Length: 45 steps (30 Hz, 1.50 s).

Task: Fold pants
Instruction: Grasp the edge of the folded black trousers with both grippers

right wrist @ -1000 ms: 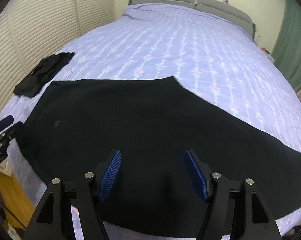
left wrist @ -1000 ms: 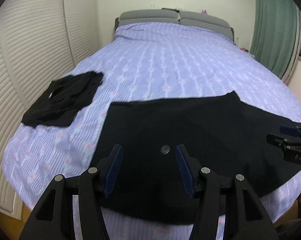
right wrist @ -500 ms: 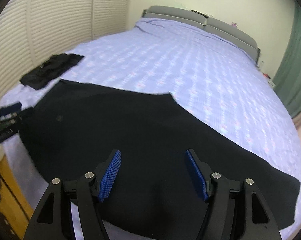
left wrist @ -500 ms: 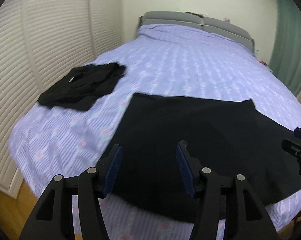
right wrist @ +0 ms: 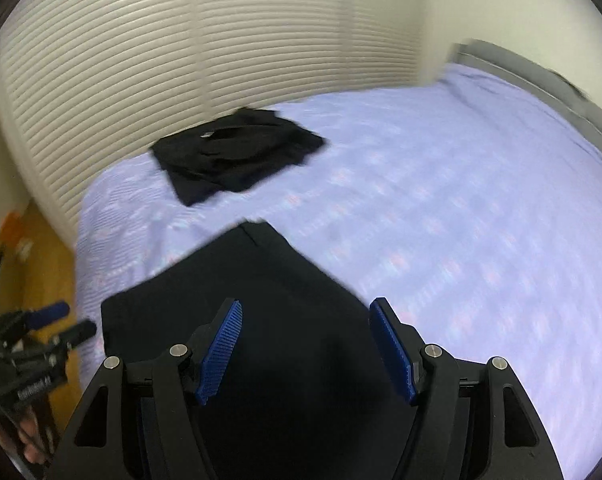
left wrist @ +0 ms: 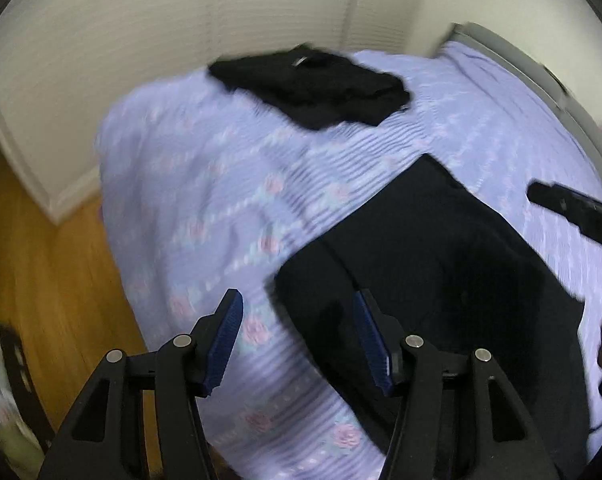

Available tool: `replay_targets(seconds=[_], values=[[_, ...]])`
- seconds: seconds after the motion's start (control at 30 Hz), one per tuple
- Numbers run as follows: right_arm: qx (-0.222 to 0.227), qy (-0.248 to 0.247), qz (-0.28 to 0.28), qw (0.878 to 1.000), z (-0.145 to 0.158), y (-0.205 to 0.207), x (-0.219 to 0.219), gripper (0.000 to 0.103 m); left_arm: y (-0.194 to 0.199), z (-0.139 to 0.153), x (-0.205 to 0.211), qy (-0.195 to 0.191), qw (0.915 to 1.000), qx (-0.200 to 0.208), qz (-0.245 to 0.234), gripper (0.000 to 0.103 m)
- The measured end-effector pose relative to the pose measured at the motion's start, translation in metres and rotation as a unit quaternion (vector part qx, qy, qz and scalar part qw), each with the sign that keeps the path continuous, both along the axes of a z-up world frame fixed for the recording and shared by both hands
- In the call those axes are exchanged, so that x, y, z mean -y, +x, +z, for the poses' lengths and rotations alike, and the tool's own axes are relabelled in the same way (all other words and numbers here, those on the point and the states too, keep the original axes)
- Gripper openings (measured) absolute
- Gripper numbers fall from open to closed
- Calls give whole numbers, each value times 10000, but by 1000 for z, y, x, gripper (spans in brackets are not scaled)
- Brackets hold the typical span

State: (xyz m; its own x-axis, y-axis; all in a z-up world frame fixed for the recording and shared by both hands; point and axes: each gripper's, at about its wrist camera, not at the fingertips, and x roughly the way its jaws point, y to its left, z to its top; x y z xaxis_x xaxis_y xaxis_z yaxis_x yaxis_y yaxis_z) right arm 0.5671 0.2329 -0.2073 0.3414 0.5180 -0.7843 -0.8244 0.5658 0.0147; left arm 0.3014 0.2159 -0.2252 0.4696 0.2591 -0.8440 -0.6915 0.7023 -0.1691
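Black pants (left wrist: pixel 441 264) lie spread flat on the lilac bedspread, their waist end toward the bed's left corner; they also show in the right wrist view (right wrist: pixel 261 312). My left gripper (left wrist: pixel 297 336) is open and empty, hovering over the pants' near-left corner. My right gripper (right wrist: pixel 305 344) is open and empty above the pants' waist area. The right gripper shows at the right edge of the left wrist view (left wrist: pixel 573 212); the left gripper shows at the lower left of the right wrist view (right wrist: pixel 49 328). Both views are motion-blurred.
A folded black garment (left wrist: pixel 313 84) lies on the bed (left wrist: pixel 205 184) near the louvered closet doors (right wrist: pixel 141 60); it also shows in the right wrist view (right wrist: pixel 237 152). Wooden floor (left wrist: pixel 45 272) lies beside the bed's left corner. The grey headboard (right wrist: pixel 541 76) is at far right.
Both grippers have swung left toward the pants' waist end and the bed's left corner. The views now face the closet doors. Both grippers stay open.
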Motion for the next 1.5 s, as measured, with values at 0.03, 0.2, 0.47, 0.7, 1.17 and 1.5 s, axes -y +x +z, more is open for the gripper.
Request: replay_targets(seconds=[0.03,0.2,0.47,0.7,1.17,1.5], values=[[-46,-57,273,9996,-1,9,-11,67,0,-2,-2,-90,9999,10,141,57],[-528,-535,1709,9824,-16,42,-67,67,6,-14,-9,-581,9955,-1,744,57],[-1132,-1164,2859,9444,-49,73,-110,67,16,-33,-16,-1180,9855,-2,1219,57],[-1575,-1643,3388,9129,-82,82,-124,67,17,-48,-25,-1551,9813,138,1130,60],[-2962,-1843,3542,8676,-128,96,-143,67,36,-62,-31,-1997,9762,226,817,66],[-3007,-1755,3624,8646,-122,96,-146,35,26,-58,-33,-1985,9757,430,825,43]])
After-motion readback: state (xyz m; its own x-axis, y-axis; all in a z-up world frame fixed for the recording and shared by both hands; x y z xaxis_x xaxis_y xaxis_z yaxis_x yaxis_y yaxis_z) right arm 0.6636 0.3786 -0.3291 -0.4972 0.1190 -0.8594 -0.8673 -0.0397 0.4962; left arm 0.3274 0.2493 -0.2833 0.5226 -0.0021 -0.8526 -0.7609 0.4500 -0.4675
